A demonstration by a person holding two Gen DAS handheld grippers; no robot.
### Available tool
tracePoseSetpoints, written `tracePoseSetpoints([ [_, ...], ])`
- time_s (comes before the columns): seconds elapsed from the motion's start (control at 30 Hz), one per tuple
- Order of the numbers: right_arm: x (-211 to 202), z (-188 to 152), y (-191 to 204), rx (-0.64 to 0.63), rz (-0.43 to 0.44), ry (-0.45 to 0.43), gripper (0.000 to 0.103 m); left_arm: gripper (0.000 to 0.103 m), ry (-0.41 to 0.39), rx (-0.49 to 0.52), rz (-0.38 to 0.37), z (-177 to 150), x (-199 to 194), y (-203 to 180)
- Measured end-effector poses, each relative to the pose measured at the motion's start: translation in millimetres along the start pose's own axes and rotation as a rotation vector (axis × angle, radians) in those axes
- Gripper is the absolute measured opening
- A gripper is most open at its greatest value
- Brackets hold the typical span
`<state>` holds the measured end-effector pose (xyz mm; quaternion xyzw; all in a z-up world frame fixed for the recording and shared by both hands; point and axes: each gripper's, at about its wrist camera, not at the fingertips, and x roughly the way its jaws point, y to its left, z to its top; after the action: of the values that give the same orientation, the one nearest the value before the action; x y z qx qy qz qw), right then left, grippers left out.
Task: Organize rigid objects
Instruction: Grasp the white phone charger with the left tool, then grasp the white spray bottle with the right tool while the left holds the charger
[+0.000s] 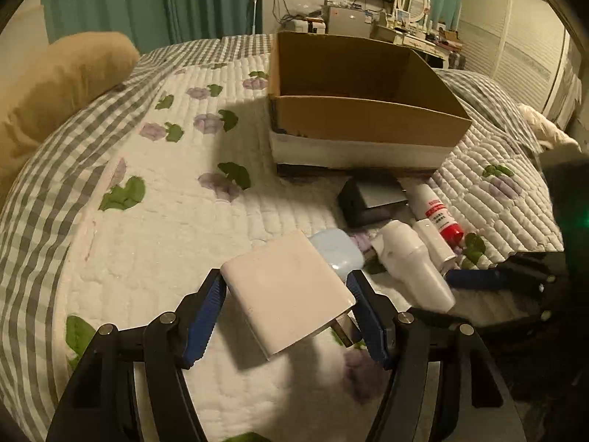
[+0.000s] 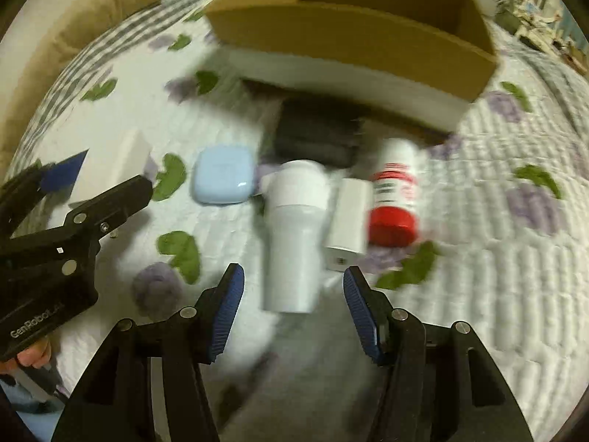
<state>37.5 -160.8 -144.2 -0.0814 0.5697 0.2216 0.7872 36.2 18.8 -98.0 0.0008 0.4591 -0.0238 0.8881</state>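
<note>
**A:** Left wrist view has the white charger block (image 1: 287,291) sitting right between the left claw (image 1: 287,309)'s blue pads, clamped on both sides and lifted a bit off the bed (image 1: 147,228), prongs poking out underneath. So that's one item picked, not dropped off yet.

**B:** And the cardboard box (image 1: 368,121)? Looks empty from what I can see of the inside, though the near wall hides the bottom.

**A:** Yeah, so I'd guess we're at the very start. It's parked toward the far side of the bed, and everything else is piled just in front of it: light blue case (image 2: 222,176), white bottle (image 2: 294,235), small white adapter (image 2: 348,224), red-capped tube (image 2: 395,195), and a dark gray block (image 2: 316,140) nearest the box.

**B:** Right claw (image 2: 292,309)?

**A:** Spread wide, holding nothing, hovering over the white bottle's base. Blurry frame though. Five things left on the quilt plus the charger in hand.
</note>
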Motion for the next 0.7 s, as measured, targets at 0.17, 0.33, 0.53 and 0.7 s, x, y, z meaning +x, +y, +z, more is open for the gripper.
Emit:
tracePoseSetpoints([
  [0.17, 7, 8, 12, -0.009, -0.051, -0.004, 0.056, 0.069, -0.003, -0.010, -0.013, -1, -1, 9],
  [0.33, 0, 14, 14, -0.012, -0.035, -0.038, 0.056, 0.069, -0.010, -0.024, -0.023, 0, -1, 13],
  [0.53, 6, 35, 8, -0.015, -0.003, -0.092, 0.056, 0.069, -0.012, -0.036, -0.015, 2, -2, 20],
  [0.7, 7, 41, 11, -0.058, -0.086, -0.118, 0.036, 0.069, -0.015, -0.029, -0.009, 3, -3, 20],
])
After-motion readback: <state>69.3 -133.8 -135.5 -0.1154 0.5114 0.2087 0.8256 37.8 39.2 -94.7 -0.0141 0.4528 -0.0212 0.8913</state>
